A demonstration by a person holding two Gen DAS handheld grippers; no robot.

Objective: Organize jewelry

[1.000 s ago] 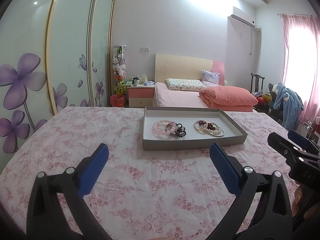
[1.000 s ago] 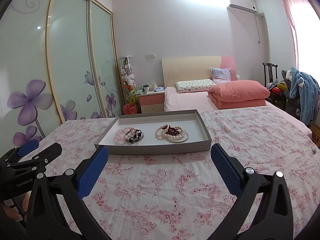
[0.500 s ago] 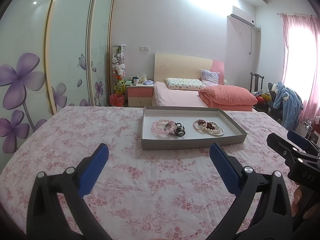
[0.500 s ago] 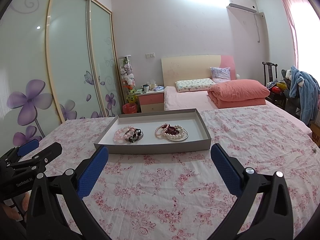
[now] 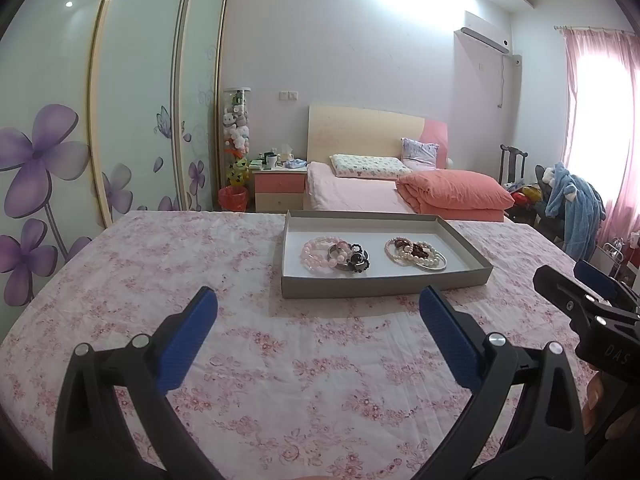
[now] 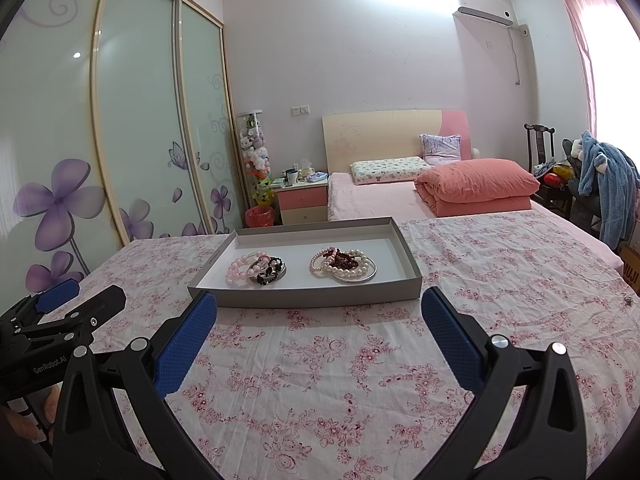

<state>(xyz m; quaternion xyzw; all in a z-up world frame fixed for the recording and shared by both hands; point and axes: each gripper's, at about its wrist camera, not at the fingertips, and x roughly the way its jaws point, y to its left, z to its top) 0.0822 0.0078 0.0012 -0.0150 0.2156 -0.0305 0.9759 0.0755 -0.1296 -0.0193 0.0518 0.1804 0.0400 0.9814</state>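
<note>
Grey shallow tray (image 5: 384, 285) on floral pink bedspread (image 5: 248, 344), holding two bracelet clusters, pink-and-black (image 5: 334, 255) left, pearl-and-dark-red (image 5: 416, 253) right; left gripper (image 5: 318, 312) and right gripper (image 6: 319, 314) both spread wide, empty, short of the tray.

Matt grey cardboard tray (image 6: 304, 299) on floral cotton cloth (image 6: 340, 380); glossy beaded bracelets (image 6: 256, 270) inside.

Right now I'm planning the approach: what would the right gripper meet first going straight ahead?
Probably the near wall of the grey tray; the right gripper is open, with only floral bedspread before it. Depth is uncertain.
</note>
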